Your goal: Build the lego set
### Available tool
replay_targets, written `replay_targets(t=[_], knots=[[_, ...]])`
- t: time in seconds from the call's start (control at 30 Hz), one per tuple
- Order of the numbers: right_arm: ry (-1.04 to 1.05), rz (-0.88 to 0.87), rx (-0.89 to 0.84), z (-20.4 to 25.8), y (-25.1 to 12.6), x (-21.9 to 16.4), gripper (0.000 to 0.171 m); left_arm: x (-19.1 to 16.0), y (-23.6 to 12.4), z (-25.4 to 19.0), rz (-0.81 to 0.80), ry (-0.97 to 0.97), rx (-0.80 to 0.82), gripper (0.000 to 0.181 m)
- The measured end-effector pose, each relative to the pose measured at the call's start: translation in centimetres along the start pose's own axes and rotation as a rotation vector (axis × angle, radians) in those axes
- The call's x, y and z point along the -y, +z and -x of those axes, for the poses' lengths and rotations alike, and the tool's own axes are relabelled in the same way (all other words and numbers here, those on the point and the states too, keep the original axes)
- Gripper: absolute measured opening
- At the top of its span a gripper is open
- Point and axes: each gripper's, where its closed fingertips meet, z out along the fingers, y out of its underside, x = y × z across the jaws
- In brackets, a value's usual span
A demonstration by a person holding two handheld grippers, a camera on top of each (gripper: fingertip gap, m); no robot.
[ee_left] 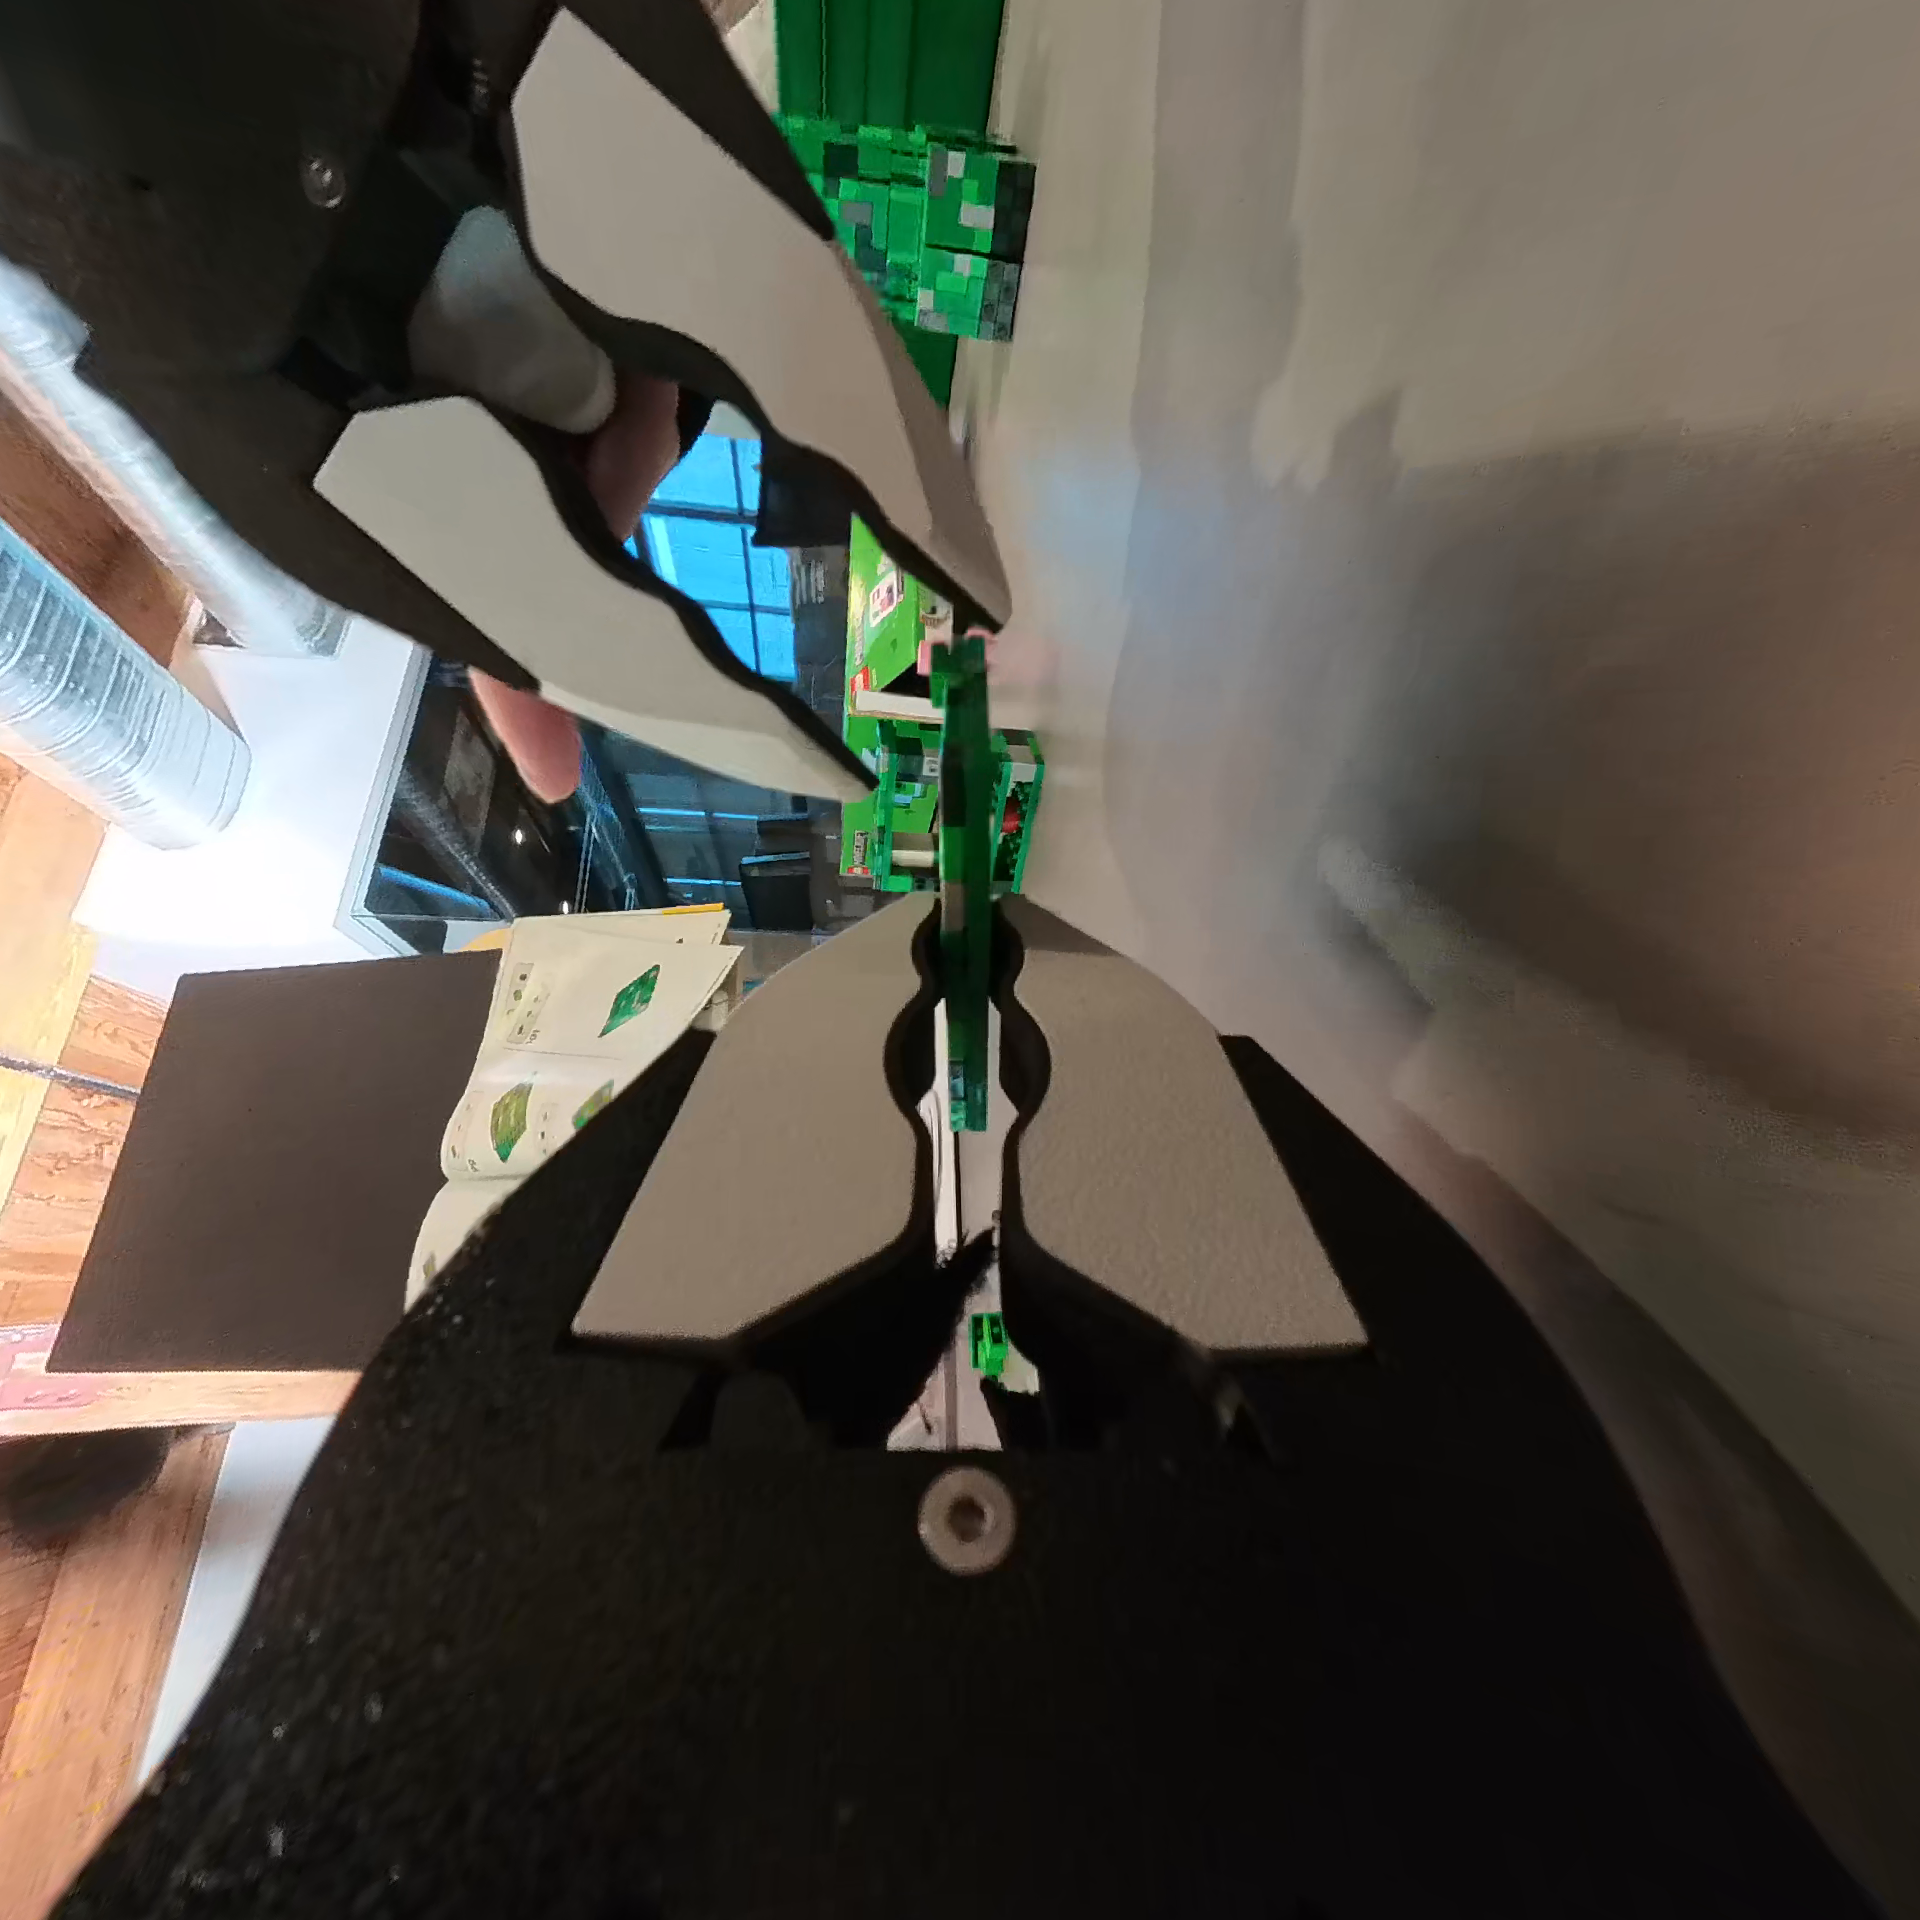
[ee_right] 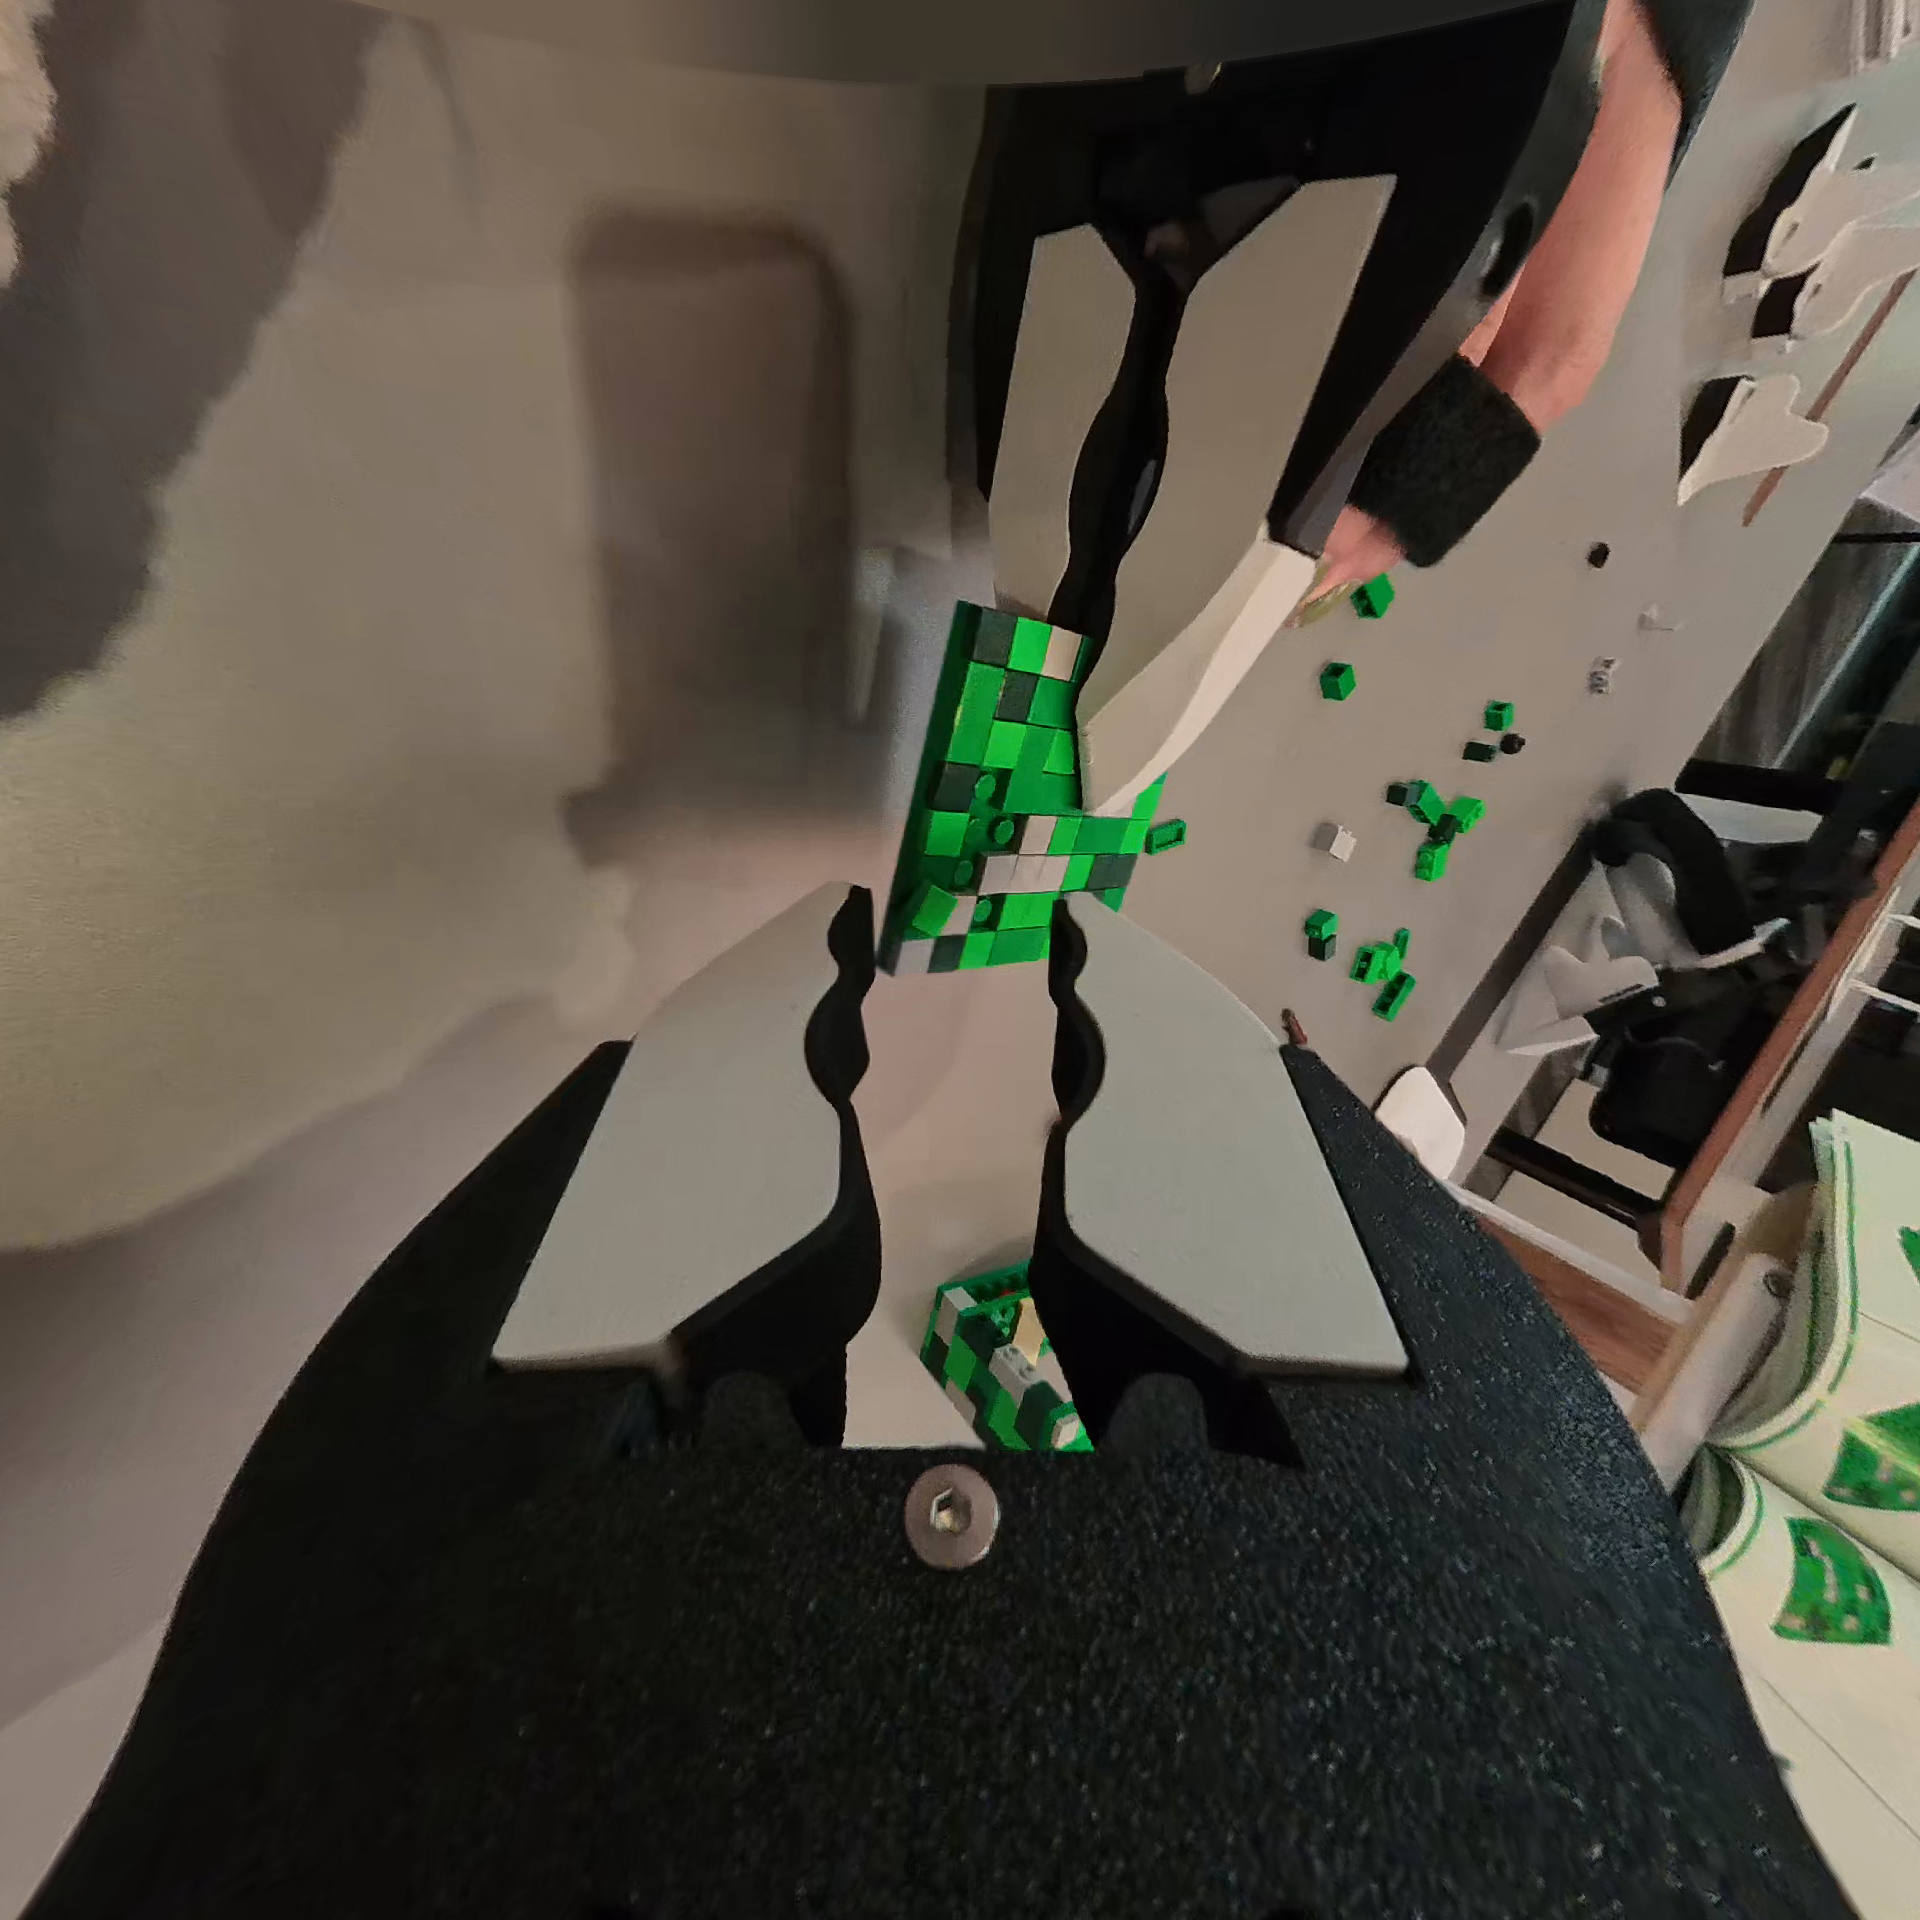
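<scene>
So, left wrist view: left tool (ee_left: pixel 968 940) is clamping its fingers almost closed on a green lego panel (ee_left: pixel 964 831), seen edge-on at frame centre. Right tool (ee_left: pixel 935 707) is coming in from the upper left, fingers parted, tips at the panel's far edge. Open instruction booklet (ee_left: pixel 582 1049) is lying at left; a built green block (ee_left: pixel 935 239) is sitting at top.

Right wrist view: right tool (ee_right: pixel 961 930) is hovering with fingers spread wide, gripping nothing, tips just below the panel (ee_right: pixel 997 800). Left tool (ee_right: pixel 1081 665) is holding the panel from above. Loose green bricks (ee_right: pixel 1434 816) are lying scattered on the white tabletop (ee_right: pixel 1247 914) at right; a small green assembly (ee_right: pixel 997 1361) is showing between the fingers at bottom.
</scene>
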Motion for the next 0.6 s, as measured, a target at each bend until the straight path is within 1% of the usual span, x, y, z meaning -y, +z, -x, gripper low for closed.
replay_targets(t=[0.1,0.17,0.27,0.37,0.47,0.6], knots=[[0.027,0.029,-0.057,-0.1,-0.3,-0.4,0.032,-0.7,0.0,0.5,0.033,-0.028,0.019,0.006],[0.076,0.041,-0.129,-0.5,-0.7,-0.6,0.032,-1.3,0.0,0.6,0.062,-0.041,0.024,0.006],[0.188,0.059,-0.317,-1.7,-1.0,-1.1,0.028,-2.1,0.1,0.6,0.099,-0.069,0.019,0.006],[0.243,0.102,-0.49,-2.5,-1.0,-1.6,0.026,-2.6,0.1,0.8,0.123,-0.09,0.028,0.006],[0.261,0.102,-0.58,-2.6,-0.7,-1.0,0.024,-2.8,0.0,0.9,0.132,-0.115,0.032,0.005],[0.212,0.15,-0.65,-2.9,-0.3,-1.1,0.022,-2.8,-0.1,0.9,0.13,-0.121,0.03,0.005]])
